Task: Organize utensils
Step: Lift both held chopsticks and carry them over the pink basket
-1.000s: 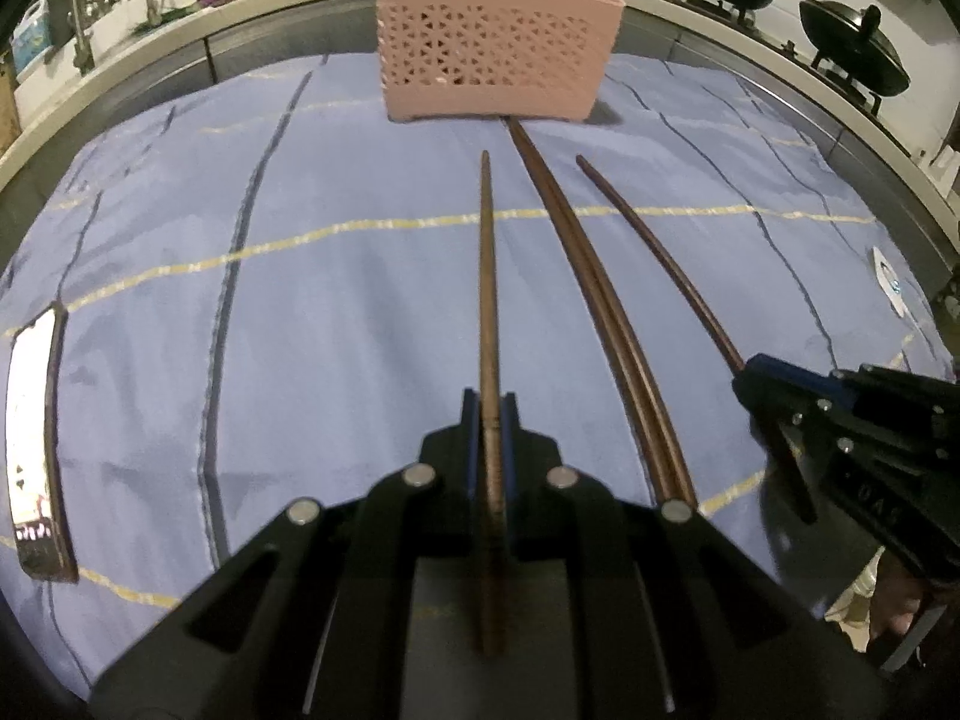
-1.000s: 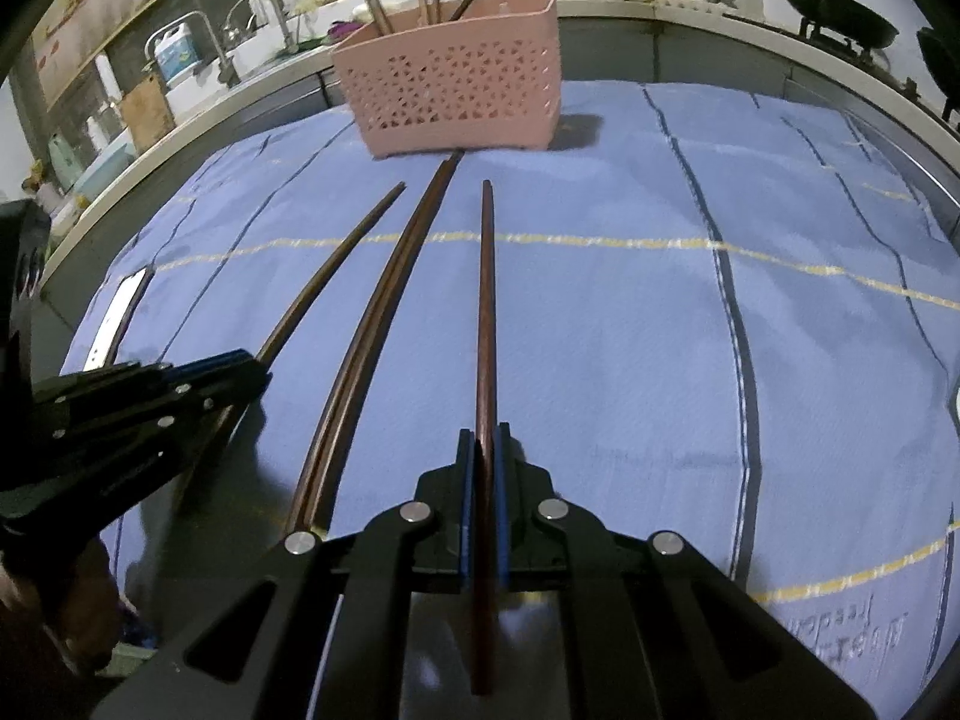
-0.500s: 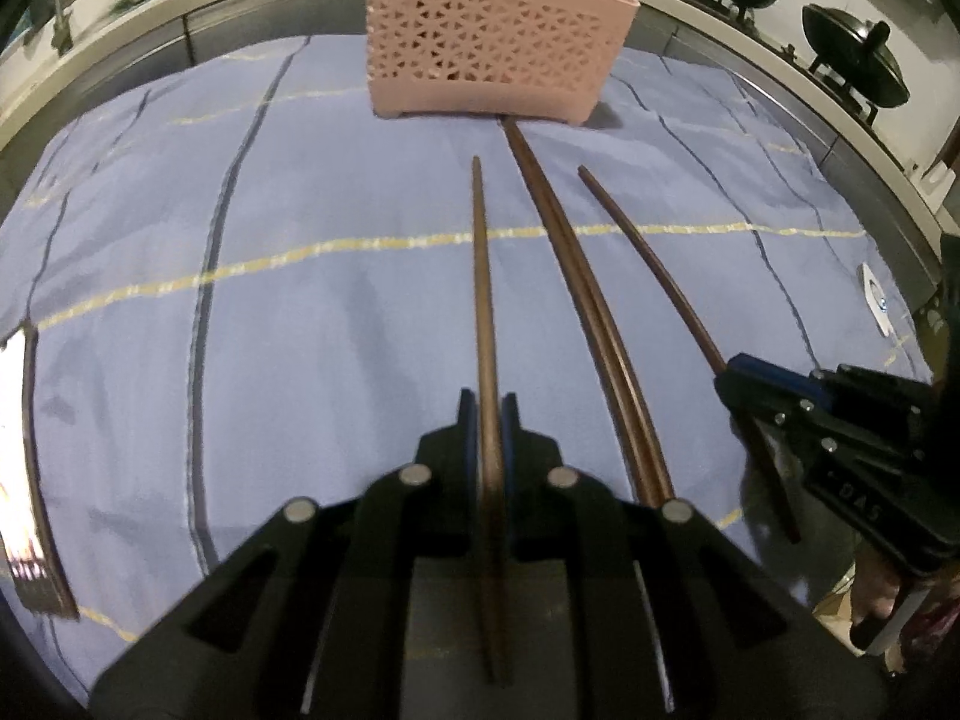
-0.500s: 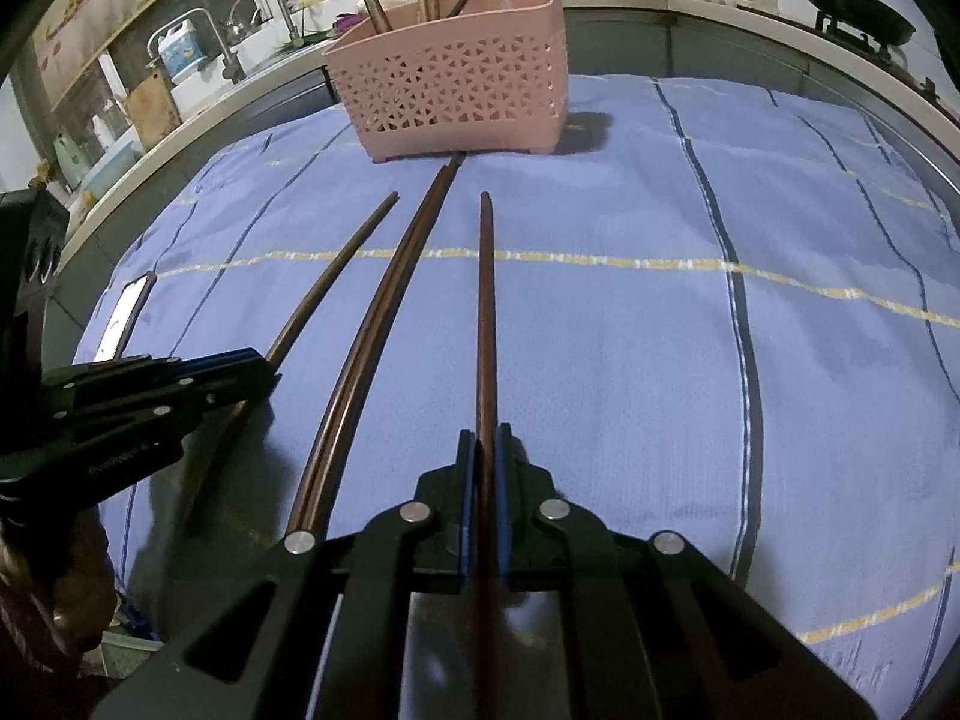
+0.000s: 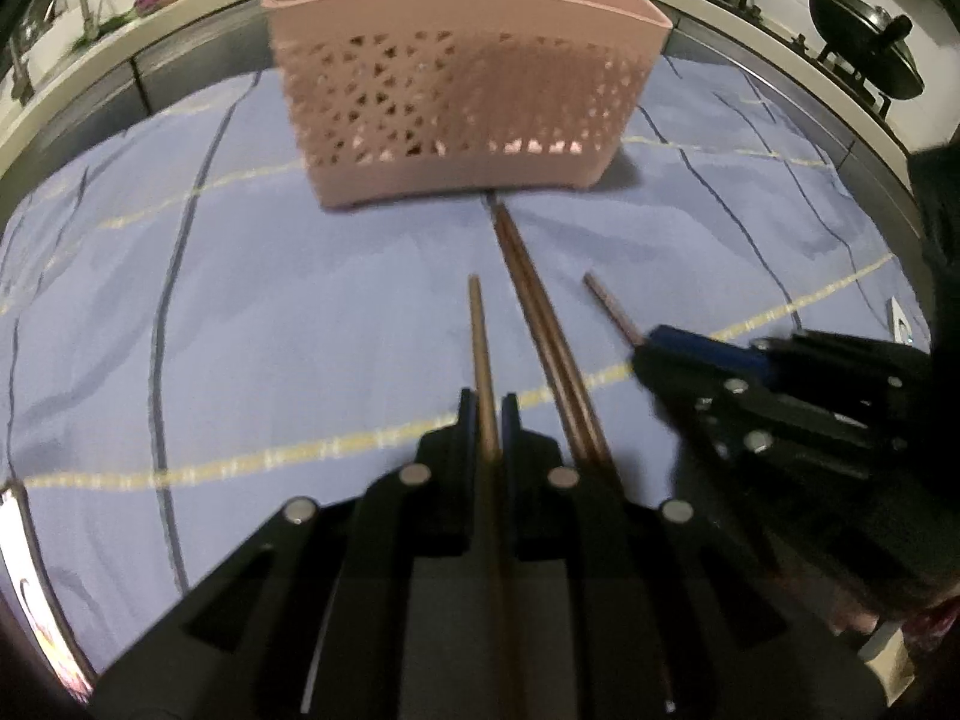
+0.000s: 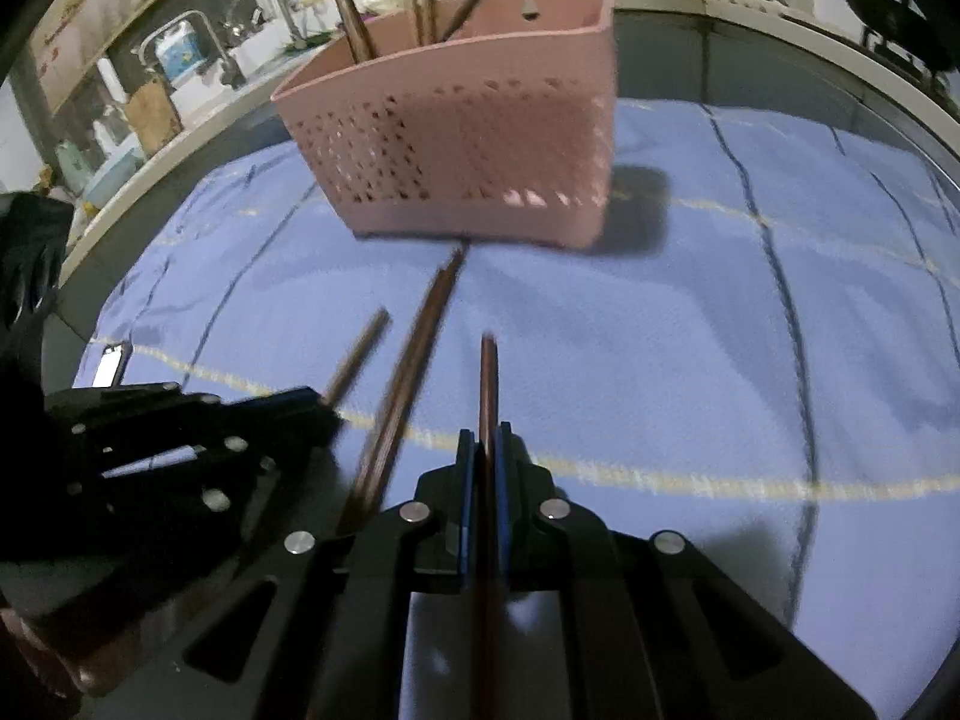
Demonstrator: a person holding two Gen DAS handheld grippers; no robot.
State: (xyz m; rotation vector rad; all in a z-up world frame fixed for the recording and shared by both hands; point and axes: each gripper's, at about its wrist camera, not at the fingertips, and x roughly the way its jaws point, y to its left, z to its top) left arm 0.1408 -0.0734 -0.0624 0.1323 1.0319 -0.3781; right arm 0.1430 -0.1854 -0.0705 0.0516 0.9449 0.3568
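My left gripper (image 5: pixel 487 405) is shut on a brown chopstick (image 5: pixel 480 330) that points at the pink utensil basket (image 5: pixel 462 90). My right gripper (image 6: pixel 486 441) is shut on another brown chopstick (image 6: pixel 488 378), also pointing at the basket (image 6: pixel 468 144). A pair of chopsticks (image 5: pixel 540 324) lies on the blue cloth between the two grippers, tips near the basket's base; it also shows in the right wrist view (image 6: pixel 408 372). Several chopsticks stand in the basket's back compartment (image 6: pixel 384 18). Each gripper shows in the other's view: the right (image 5: pixel 654 348), the left (image 6: pixel 318 414).
The blue striped cloth (image 5: pixel 240 312) covers the counter. A shiny flat object (image 5: pixel 30 588) lies at the cloth's left edge. Woks (image 5: pixel 864 42) sit on a stove at the far right. A sink with taps (image 6: pixel 198 48) is at the far left.
Both grippers have moved forward toward the pink basket with their chopsticks, so the basket looks much larger and nearer. The pair on the cloth has stayed put.
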